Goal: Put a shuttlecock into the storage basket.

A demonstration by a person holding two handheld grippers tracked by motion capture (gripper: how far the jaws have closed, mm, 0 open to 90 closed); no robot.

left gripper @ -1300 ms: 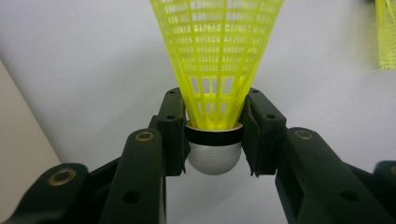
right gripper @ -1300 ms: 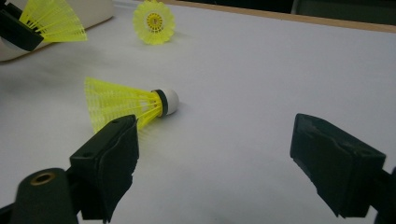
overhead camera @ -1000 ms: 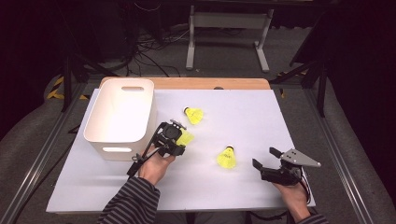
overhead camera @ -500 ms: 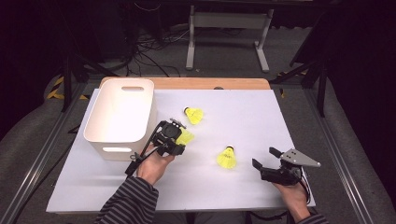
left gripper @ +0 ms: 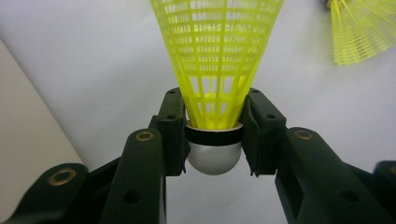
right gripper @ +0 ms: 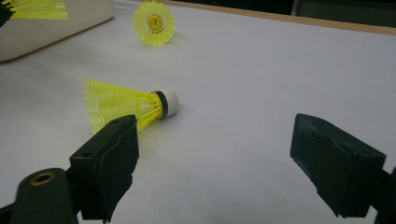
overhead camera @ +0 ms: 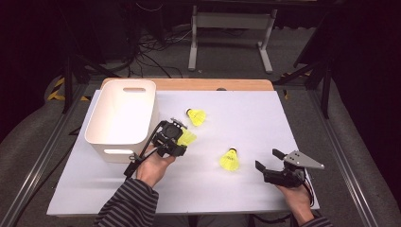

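My left gripper (overhead camera: 176,140) (left gripper: 214,140) is shut on a yellow shuttlecock (overhead camera: 187,137) (left gripper: 215,70), its pads pressing the white cork base just below the black band. It hovers beside the white bin (overhead camera: 124,118). A second shuttlecock (overhead camera: 196,116) (right gripper: 154,22) lies farther back on the white table. A third (overhead camera: 230,160) (right gripper: 126,105) lies on its side in the middle. My right gripper (overhead camera: 268,161) (right gripper: 215,161) rests open at the near right, nothing between its jaws, with that third shuttlecock just ahead to its left.
The white table sheet (overhead camera: 246,113) ends in a wooden strip (overhead camera: 198,84) at the far edge. Metal rails run along both sides, and a stand's legs (overhead camera: 227,42) sit on the floor beyond. The bin's wall (right gripper: 42,28) lies far left of my right gripper.
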